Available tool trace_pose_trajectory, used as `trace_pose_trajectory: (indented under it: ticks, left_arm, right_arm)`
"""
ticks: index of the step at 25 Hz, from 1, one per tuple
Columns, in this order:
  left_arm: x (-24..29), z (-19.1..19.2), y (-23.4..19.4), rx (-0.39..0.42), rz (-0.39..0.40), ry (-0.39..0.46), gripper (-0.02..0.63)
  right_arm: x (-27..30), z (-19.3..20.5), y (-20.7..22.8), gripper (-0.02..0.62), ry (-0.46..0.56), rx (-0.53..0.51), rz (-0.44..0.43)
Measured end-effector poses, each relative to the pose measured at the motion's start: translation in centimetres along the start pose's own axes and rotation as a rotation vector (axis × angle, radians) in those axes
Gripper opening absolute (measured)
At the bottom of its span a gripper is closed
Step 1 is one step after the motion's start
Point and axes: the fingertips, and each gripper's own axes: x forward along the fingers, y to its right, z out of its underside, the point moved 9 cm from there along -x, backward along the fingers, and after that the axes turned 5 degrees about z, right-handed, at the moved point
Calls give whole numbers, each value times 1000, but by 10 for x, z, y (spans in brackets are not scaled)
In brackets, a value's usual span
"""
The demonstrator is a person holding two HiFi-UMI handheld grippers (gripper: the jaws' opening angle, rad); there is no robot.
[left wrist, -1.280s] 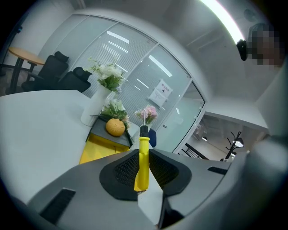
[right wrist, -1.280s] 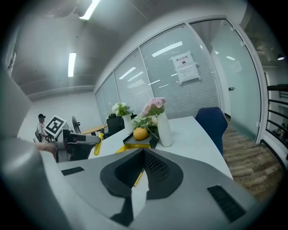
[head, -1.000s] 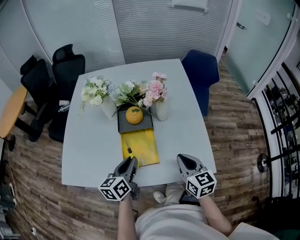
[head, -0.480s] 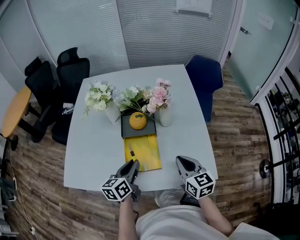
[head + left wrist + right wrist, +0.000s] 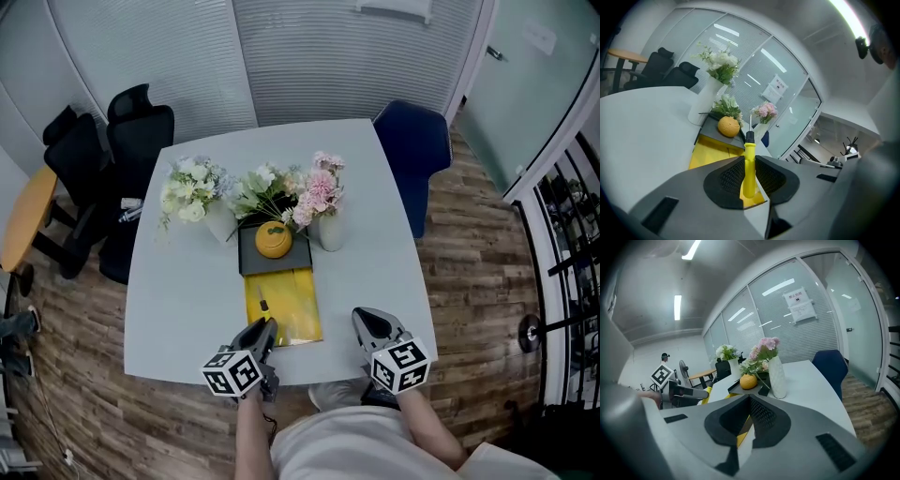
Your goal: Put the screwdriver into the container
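Observation:
A screwdriver with a yellow handle, black collar and thin metal shaft stands between the jaws of my left gripper, which is shut on the handle. In the head view my left gripper hovers at the near edge of a yellow mat, and the screwdriver's dark tip shows over the mat. Beyond the mat lies a dark grey tray bearing a round orange container. My right gripper hangs to the right over the table's front edge, its jaws together with nothing between them.
The pale table carries two white vases of flowers flanking the tray. A blue chair stands at the far right corner, black office chairs at the left. Wooden floor surrounds the table.
The head view has shifted a little. Both grippers have drifted slightly near the table's front edge. The left still grips the screwdriver.

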Motion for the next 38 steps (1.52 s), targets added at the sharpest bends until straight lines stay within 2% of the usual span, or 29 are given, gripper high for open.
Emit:
trace_pose_trajectory:
  ticks: [10,19,24,29,34,38]
  left_arm:
    - [25,10,-20,-41,-44,-125,69]
    - [40,16,-32,-33,-91,-227,69]
    - [49,19,-35,-21,-111,-297,69]
    - [59,18,-39,13,-161,-433,71]
    - [70,18,-39,59,-165,-524,71]
    - [80,17,-39,71,-156,-558,71]
  right_arm:
    - [24,8,16,15,-58,21,5]
    - [43,15,22,15,-95,23,-8]
    - [50,19,27,15,-113,33,-9]
    - [59,21,30,15,-123,40,-11]
    - [65,21,32,15,-126,44,-9]
    - [66,23,38,15,-131,50,6]
